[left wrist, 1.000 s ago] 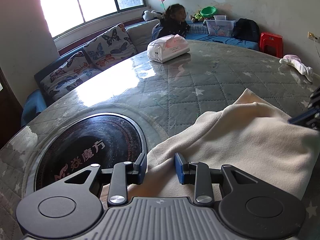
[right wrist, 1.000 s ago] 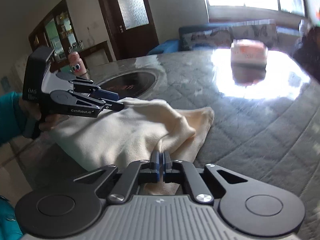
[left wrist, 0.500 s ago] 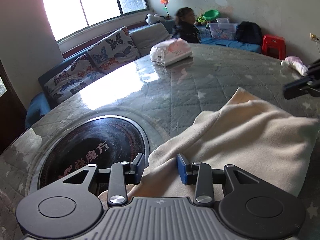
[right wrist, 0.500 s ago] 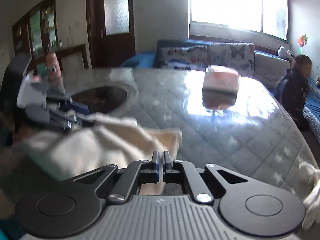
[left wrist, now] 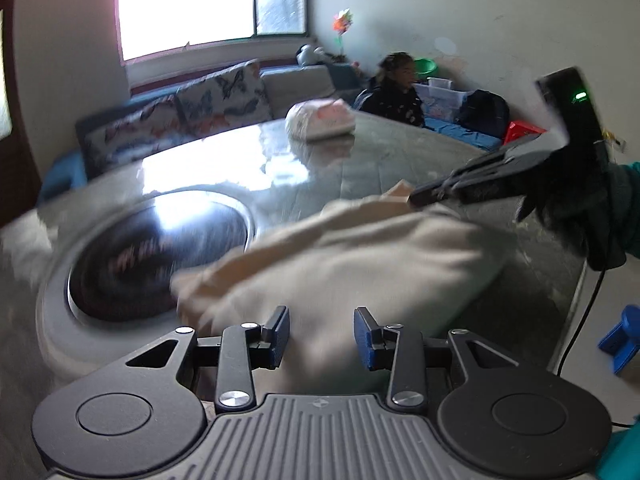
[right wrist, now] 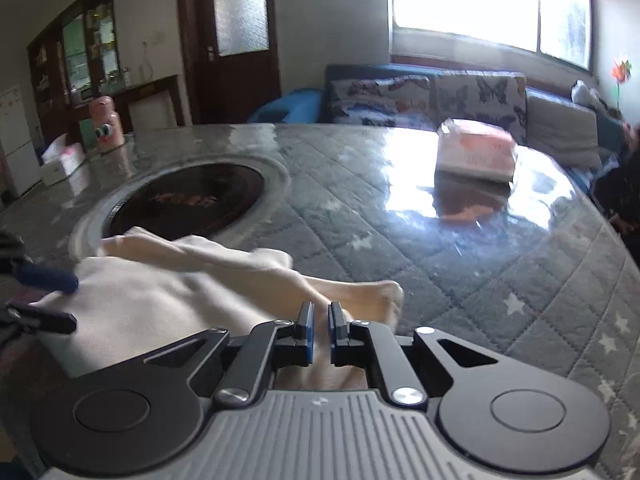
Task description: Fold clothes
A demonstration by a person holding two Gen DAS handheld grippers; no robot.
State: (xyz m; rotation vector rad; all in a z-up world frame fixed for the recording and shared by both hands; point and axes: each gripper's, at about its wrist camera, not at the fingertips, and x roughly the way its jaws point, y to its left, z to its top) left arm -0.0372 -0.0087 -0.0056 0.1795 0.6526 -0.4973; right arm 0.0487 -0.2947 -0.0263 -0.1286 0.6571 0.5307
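Note:
A cream garment (left wrist: 340, 256) lies folded on the round quilted table (left wrist: 400, 160), beside the dark round hotplate. My left gripper (left wrist: 321, 334) is open and empty, hovering over the garment's near edge. My right gripper (right wrist: 319, 330) has its jaws a narrow gap apart with nothing between them, just above the garment's right end (right wrist: 200, 296). The right gripper also shows in the left wrist view (left wrist: 500, 176), above the garment's far corner. The left gripper's fingertips (right wrist: 44, 280) show at the left edge of the right wrist view.
A dark hotplate (right wrist: 188, 204) is set into the table. A white and pink tissue pack (right wrist: 476, 156) lies further across the table. A child (left wrist: 396, 92) sits beyond the table by a sofa with butterfly cushions (right wrist: 424, 96). A blue stool (left wrist: 620, 340) stands on the floor.
My right gripper has let go of the garment's corner, opened a little and lifted off. My left gripper has drawn back and opened wider. The garment now lies folded flat.

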